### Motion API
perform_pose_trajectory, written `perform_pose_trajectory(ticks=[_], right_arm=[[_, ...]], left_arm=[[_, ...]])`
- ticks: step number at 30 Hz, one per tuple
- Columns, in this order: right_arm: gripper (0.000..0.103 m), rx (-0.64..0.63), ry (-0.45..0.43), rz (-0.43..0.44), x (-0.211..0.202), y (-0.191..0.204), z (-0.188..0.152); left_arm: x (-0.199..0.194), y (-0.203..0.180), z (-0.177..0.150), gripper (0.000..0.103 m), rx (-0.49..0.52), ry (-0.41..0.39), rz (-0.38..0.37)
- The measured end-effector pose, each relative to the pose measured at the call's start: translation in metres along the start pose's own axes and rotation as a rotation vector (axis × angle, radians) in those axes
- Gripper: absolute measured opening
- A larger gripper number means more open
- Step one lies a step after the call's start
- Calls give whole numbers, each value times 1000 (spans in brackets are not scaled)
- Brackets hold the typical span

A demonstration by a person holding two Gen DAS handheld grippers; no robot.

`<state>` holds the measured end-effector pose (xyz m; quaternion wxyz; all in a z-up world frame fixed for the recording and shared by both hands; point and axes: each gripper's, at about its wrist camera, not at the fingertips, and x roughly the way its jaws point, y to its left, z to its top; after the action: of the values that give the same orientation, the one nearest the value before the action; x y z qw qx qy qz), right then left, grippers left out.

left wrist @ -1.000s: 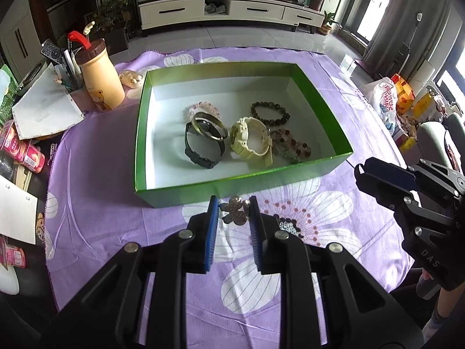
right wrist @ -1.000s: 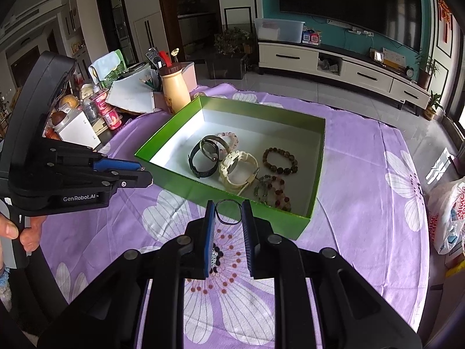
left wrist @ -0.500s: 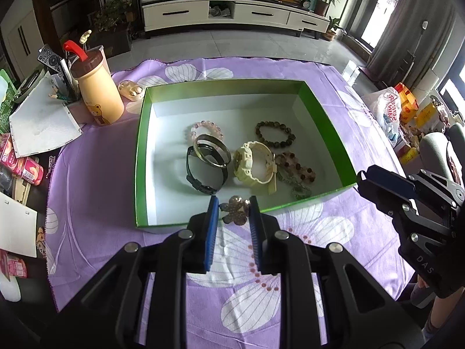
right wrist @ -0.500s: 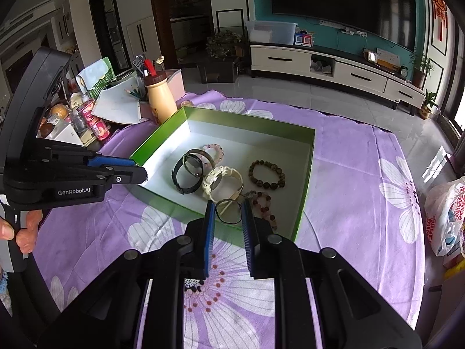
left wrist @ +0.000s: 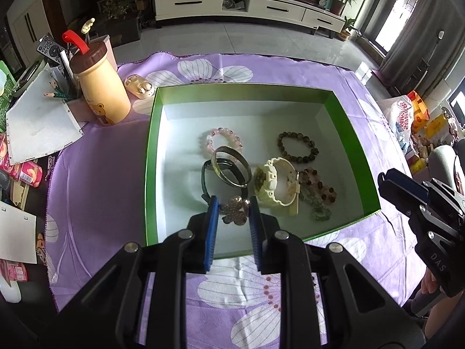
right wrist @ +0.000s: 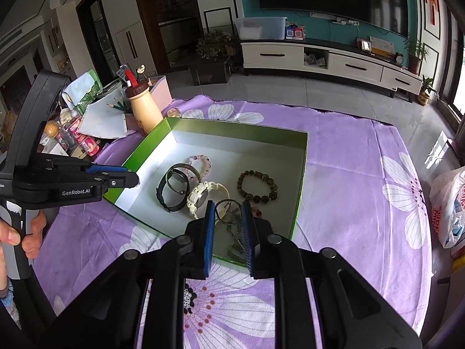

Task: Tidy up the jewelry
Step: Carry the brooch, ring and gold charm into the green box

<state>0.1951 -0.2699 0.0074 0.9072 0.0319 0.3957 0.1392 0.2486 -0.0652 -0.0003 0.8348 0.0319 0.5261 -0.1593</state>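
Observation:
A green box (left wrist: 151, 157) with a white floor sits on the purple flowered cloth; it also shows in the right wrist view (right wrist: 302, 174). Inside lie a pink bead bracelet (left wrist: 222, 141), a dark bead bracelet (left wrist: 298, 147), a metal bangle (left wrist: 231, 168), a black watch (left wrist: 205, 180), a cream watch (left wrist: 276, 181) and mixed beads (left wrist: 318, 186). My left gripper (left wrist: 234, 212) is shut on a brown flower-shaped piece (left wrist: 234, 210) over the box's near part. My right gripper (right wrist: 228, 210) is shut on a thin dark ring (right wrist: 228, 209) over the box's near right corner.
A beige bottle with a red straw (left wrist: 100, 87), a small earbud case (left wrist: 139, 87), papers (left wrist: 37, 122) and snack packs (left wrist: 23, 171) crowd the left side. A bag (right wrist: 447, 206) hangs off the right. The cloth (right wrist: 363, 203) spreads right of the box.
Both grippers have moved forward from in front of the box to over its near part, each still holding its piece.

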Motion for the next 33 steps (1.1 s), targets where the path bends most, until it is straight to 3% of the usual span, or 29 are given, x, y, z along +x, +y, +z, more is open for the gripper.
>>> perform_pose_trajectory(ticks=[19, 33], right_arm=[[18, 55, 42, 3, 42, -17, 15], [18, 68, 81, 10, 70, -21, 25]], left_arm=[[35, 18, 33, 20, -48, 30, 36], [64, 22, 52, 20, -46, 62, 103]])
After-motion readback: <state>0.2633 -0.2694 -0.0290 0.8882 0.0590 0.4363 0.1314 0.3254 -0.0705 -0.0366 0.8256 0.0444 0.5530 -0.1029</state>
